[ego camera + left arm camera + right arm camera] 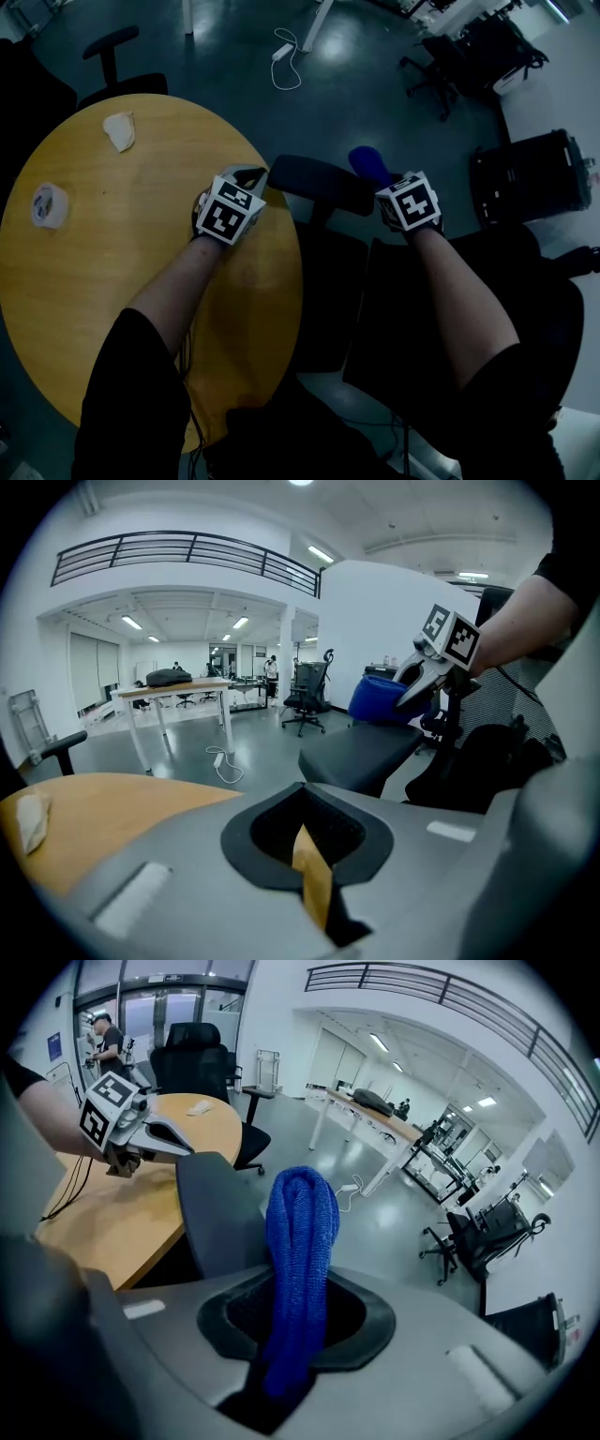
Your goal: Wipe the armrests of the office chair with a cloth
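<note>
Bunched blue cloth (pixel 300 1241) beside the dark armrest (pixel 319 185)

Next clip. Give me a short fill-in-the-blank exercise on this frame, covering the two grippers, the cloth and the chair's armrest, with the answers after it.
1. The right gripper is shut on a folded knitted cloth whose colour is ____.
2. The left gripper has its jaws together and holds ____.
3. In the head view, the dark grey padded armrest lies ____ the two grippers.

Missing words: blue; nothing; between
</note>
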{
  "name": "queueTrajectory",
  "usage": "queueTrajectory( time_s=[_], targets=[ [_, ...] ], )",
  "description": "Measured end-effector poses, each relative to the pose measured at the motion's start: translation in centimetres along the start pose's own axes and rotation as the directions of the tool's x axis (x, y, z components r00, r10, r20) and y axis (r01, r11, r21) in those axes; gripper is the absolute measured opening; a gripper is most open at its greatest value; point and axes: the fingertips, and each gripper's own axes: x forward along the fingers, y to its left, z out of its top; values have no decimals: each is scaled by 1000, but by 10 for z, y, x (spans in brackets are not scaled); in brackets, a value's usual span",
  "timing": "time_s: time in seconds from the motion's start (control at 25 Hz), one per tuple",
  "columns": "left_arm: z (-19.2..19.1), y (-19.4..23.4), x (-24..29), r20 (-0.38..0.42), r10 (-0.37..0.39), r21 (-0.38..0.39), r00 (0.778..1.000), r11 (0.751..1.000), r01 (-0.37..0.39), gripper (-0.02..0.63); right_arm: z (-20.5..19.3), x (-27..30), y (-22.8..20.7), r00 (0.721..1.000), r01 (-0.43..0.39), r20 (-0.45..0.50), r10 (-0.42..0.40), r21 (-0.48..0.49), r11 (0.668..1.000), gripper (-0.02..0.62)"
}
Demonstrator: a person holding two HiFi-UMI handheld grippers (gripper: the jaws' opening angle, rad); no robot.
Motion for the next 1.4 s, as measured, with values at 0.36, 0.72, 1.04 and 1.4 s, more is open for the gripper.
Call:
queueTrajectory(
  time_s=[0.36, 0.72, 1.04, 1.4],
  targets=[
    [-1, -2, -2, 0, 2, -6, 1000, 1000, -2, 12, 66, 8, 48, 991, -74, 102, 88, -129, 989, 92],
    [-6, -8, -5, -24, -12, 27, 1000, 1000, 13, 12, 131, 16, 106, 970, -128, 170, 172, -242, 962, 92],
    [-11, -17, -9, 5, -68, -32, 998, 997, 68, 12, 170, 13, 172, 923, -238, 219, 317, -325, 915, 92],
    [-44, -44, -64, 122, -54, -317, 991, 944, 90, 12, 189, -65, 247, 718, -486, 525, 457, -91, 869, 92]
  ],
)
